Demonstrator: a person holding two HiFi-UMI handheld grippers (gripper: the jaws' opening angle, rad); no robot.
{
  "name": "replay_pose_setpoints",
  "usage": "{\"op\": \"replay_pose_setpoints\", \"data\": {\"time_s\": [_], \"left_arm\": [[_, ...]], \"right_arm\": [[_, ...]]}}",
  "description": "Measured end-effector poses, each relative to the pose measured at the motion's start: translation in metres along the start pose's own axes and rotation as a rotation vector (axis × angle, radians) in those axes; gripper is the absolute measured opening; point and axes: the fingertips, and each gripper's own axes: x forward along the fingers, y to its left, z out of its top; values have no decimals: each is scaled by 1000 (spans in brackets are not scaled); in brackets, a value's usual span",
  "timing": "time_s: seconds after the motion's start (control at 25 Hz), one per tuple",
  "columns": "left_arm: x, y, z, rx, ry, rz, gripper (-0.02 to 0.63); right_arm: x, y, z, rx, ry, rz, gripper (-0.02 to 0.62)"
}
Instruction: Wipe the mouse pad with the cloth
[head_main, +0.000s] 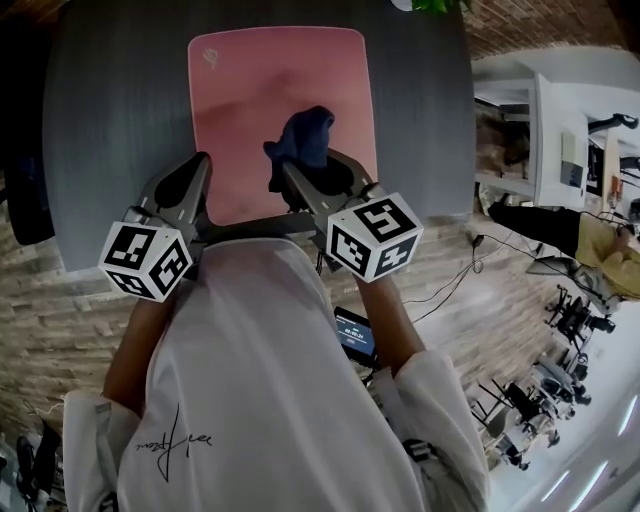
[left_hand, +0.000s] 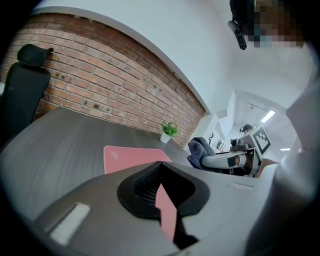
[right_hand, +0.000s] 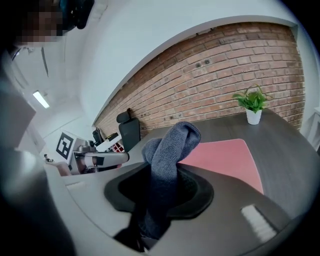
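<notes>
A pink mouse pad (head_main: 260, 90) lies on the dark grey table (head_main: 110, 120). My right gripper (head_main: 312, 168) is shut on a dark blue cloth (head_main: 303, 140), which bunches up over the pad's near right part. In the right gripper view the cloth (right_hand: 172, 150) sticks up from between the jaws, with the pad (right_hand: 225, 157) beyond it. My left gripper (head_main: 203, 160) hovers at the pad's near left corner, its jaws shut with nothing between them. In the left gripper view the pad (left_hand: 127, 157) lies ahead of the left gripper (left_hand: 159, 164), and the cloth (left_hand: 200, 149) shows at the right.
A small potted plant (right_hand: 252, 105) stands at the table's far end by the brick wall. A black office chair (left_hand: 22, 95) stands at the table's left side. White desks and cables (head_main: 560, 150) lie to the right, past the table's edge.
</notes>
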Motion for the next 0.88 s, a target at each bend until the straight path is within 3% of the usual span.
{"op": "replay_pose_setpoints", "data": {"time_s": [0.88], "left_arm": [[12, -3, 9, 7, -6, 28, 8]], "right_arm": [[1, -8, 10, -58, -2, 23, 121]]}}
